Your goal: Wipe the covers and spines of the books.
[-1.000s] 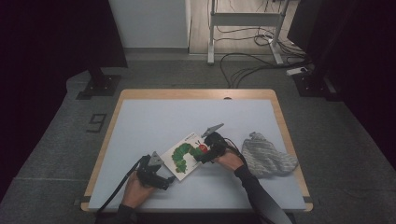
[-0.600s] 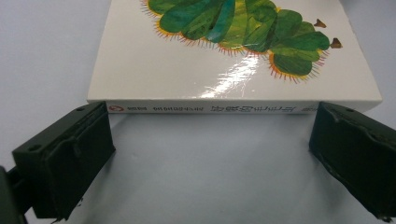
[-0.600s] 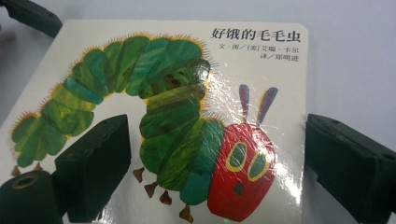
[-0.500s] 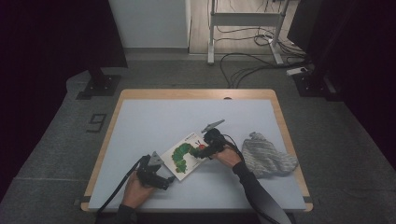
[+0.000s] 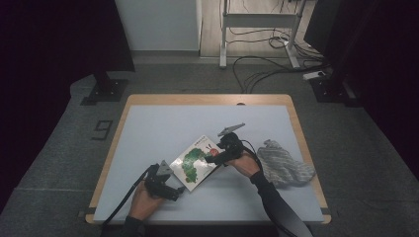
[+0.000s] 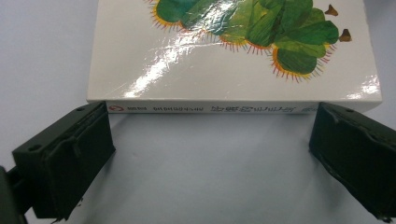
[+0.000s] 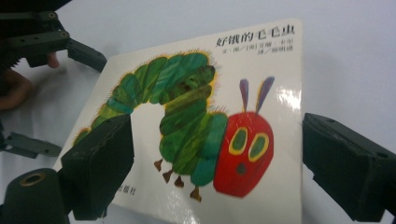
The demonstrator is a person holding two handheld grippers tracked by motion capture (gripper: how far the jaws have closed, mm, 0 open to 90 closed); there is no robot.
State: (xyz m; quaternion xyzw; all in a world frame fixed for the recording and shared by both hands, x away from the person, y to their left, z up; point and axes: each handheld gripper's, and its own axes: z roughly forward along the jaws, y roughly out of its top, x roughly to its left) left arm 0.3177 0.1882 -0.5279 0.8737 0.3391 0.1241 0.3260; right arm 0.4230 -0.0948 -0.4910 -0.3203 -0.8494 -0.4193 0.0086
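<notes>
The glossy white board book with a green caterpillar on its cover (image 5: 195, 162) lay flat and closed near the middle of the pale blue table top (image 5: 163, 128). It looked like early work: nothing was gripped or lifted yet. The left gripper (image 5: 174, 191), jaws spread, faced the book's spine from just beside it. The right gripper (image 5: 211, 159), jaws also spread, hovered over the cover. Count: one book, one crumpled grey knitted cloth (image 5: 284, 165) lying apart at the right, two grippers.
</notes>
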